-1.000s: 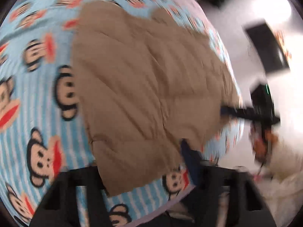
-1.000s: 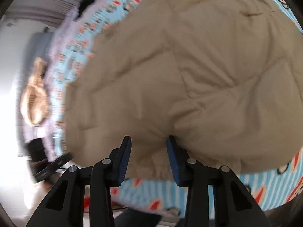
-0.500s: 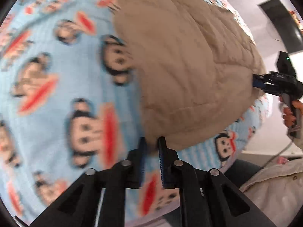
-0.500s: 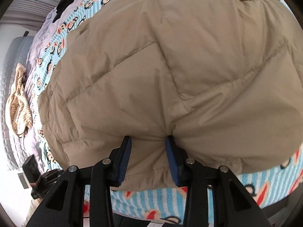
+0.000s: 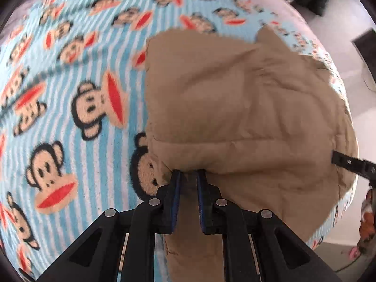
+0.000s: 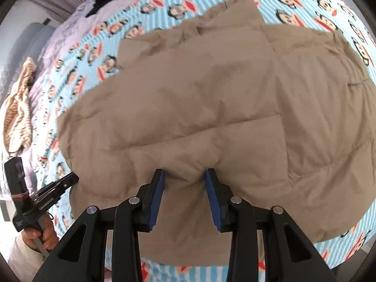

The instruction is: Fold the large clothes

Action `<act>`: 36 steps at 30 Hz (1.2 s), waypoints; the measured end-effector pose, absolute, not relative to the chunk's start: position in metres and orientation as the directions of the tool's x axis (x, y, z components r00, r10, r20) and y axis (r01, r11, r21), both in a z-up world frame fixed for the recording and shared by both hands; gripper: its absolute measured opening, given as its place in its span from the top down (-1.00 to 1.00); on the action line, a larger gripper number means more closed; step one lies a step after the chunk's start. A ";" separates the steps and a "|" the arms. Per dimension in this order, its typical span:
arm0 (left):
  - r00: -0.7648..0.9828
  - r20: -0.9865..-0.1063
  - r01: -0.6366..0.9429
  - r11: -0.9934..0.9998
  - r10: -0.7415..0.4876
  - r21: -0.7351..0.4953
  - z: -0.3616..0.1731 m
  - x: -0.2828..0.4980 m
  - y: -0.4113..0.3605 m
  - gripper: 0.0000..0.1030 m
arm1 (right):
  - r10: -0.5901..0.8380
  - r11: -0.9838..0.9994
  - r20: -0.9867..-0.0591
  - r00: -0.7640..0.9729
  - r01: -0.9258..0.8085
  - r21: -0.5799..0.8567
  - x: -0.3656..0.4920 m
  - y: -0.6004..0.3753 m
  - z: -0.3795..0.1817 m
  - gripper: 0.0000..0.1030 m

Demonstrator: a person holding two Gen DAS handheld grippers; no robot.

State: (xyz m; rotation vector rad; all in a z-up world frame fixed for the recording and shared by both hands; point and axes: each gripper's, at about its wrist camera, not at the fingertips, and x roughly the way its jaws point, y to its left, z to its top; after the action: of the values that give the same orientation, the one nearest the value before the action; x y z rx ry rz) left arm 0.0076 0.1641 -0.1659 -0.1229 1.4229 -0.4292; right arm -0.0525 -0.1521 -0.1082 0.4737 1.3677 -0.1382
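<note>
Quilted tan jacket [image 6: 211, 108] spread on bed near front edge; hem cut off behind both grippers. Blanket [image 5: 70, 108] blurred at far edge. Left gripper [image 5: 188, 176] jaws, just closing, clench hem. Right gripper [image 6: 184, 176] jaws grasp thick fold. One striped garment [image 6: 17, 115] at left edge.
</note>
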 end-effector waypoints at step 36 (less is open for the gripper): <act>0.195 -0.970 0.136 0.983 -0.144 -0.119 -0.097 0.009 0.149 -0.99 | 0.243 0.866 -0.962 0.127 0.418 0.275 -0.057 -0.160 -0.097 -0.16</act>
State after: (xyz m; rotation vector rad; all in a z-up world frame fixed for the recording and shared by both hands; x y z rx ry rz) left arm 0.0095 0.1487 -0.0966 -0.0068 1.3609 -0.1968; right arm -0.0568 -0.1602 -0.0974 0.5586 1.4608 -0.1372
